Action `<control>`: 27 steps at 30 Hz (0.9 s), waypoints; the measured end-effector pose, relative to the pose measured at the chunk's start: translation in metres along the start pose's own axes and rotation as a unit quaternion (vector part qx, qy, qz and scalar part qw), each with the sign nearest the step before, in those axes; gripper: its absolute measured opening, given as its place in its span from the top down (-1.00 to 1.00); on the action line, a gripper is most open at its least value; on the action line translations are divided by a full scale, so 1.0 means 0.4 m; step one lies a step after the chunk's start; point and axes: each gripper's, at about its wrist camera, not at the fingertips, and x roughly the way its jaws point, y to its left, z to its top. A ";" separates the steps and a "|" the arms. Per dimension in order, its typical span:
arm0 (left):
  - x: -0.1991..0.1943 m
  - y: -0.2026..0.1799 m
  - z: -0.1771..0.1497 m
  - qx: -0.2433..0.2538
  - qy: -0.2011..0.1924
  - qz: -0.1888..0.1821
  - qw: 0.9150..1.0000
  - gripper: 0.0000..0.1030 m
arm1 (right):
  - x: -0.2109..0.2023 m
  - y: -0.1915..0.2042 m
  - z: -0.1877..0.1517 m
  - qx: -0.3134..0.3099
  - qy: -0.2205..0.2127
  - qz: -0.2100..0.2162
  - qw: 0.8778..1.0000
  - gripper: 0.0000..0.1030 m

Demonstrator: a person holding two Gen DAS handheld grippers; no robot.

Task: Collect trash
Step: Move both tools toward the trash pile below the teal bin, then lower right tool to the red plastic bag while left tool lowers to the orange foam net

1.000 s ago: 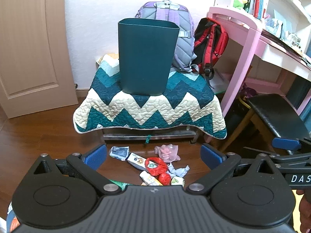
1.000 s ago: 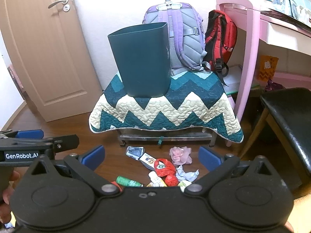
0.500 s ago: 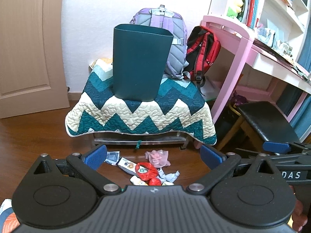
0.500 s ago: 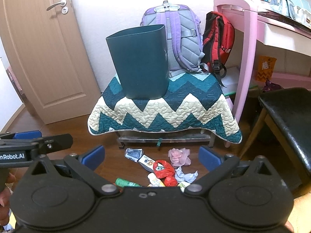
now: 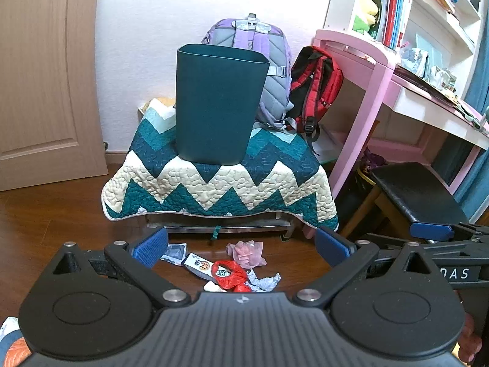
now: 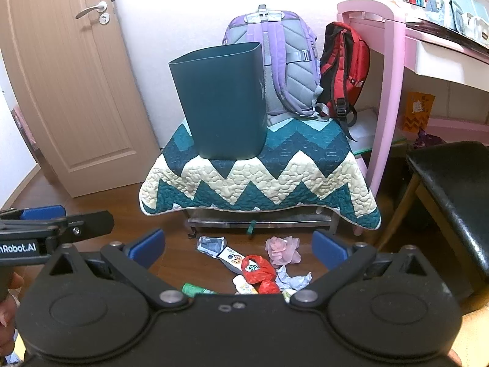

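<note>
Both your grippers, left (image 5: 241, 246) and right (image 6: 238, 244), hang with jaws wide apart and nothing between them, above bare wood floor (image 5: 52, 214). The trash (image 6: 259, 267) lies in a loose heap on that floor, just in front of the quilt's (image 6: 259, 180) front edge; the teal bin (image 6: 221, 104) stands upright on the quilt toward its back left, touching the purple backpack (image 6: 290, 61). Open floor runs left to the door (image 6: 70, 91); on your right a black stool (image 6: 452, 198) and a pink desk leg (image 6: 388, 98) close in. You can read "nRobot.AI" on the left gripper's side in the right view, and "DAS" on the right gripper in the left view. Only the right view shows a green tube (image 6: 195, 289) at the heap's left edge and the door handle (image 6: 90, 9).
</note>
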 end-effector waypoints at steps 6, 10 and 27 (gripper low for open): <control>0.010 0.007 0.002 -0.004 0.005 0.003 1.000 -1.00 | 0.003 0.003 0.002 -0.005 -0.003 0.009 1.000 -0.99; 0.025 0.012 0.005 -0.004 0.010 0.004 1.000 -1.00 | 0.018 0.004 0.006 -0.006 0.004 0.010 1.000 -0.99; 0.295 0.178 0.057 -0.043 0.064 0.061 0.995 -1.00 | 0.332 -0.071 0.099 -0.060 0.073 0.015 0.995 -0.99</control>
